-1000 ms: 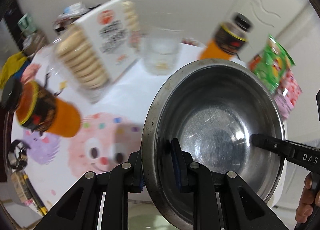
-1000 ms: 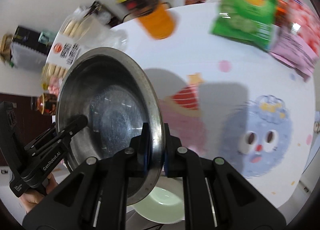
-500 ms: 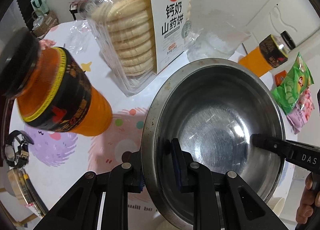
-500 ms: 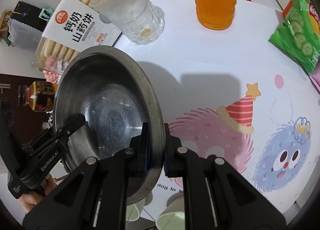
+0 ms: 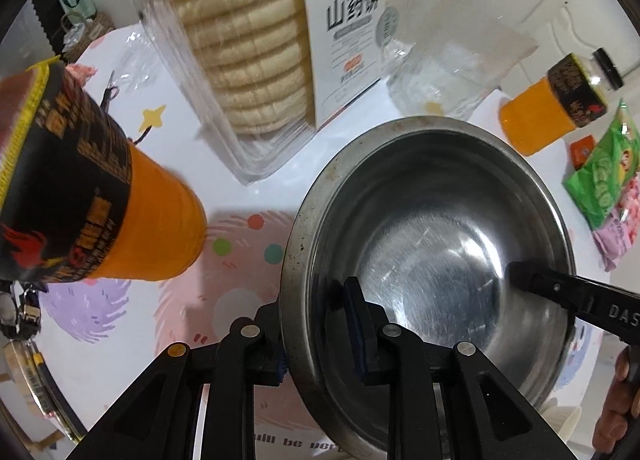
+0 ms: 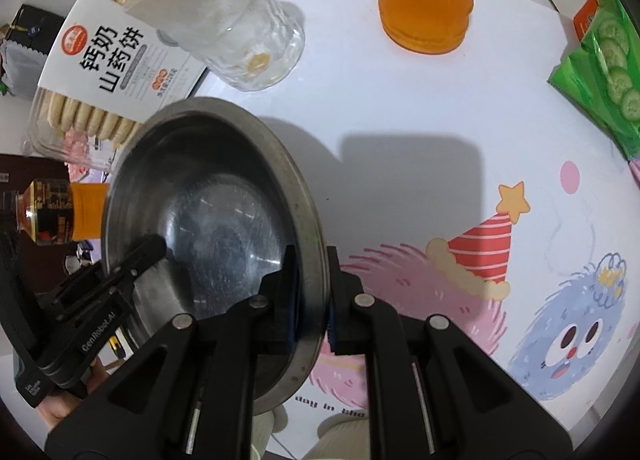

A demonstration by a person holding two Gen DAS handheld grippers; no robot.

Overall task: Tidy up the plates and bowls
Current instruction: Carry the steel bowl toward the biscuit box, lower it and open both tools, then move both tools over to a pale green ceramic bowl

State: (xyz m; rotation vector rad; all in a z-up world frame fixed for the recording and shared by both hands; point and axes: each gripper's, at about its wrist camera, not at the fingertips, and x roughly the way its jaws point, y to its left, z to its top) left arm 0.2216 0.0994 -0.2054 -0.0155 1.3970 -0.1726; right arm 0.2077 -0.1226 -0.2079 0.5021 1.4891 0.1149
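Left wrist view: steel bowl (image 5: 432, 260), held above the desk (image 5: 256, 196); I judged it light, rigid, slick, best taken by the rim. My left claw (image 5: 320, 324) straddled the near rim, jaws opening, the inner pad standing clear of the wall. Obstacles: orange bottle (image 5: 100, 196), biscuit pack (image 5: 248, 60), drinking glass (image 5: 444, 72).

Right wrist view: right claw (image 6: 310, 300) was clamped on the bowl's opposite rim. Second orange bottle (image 6: 424, 0) and chip bag (image 6: 608, 72) stood well apart.
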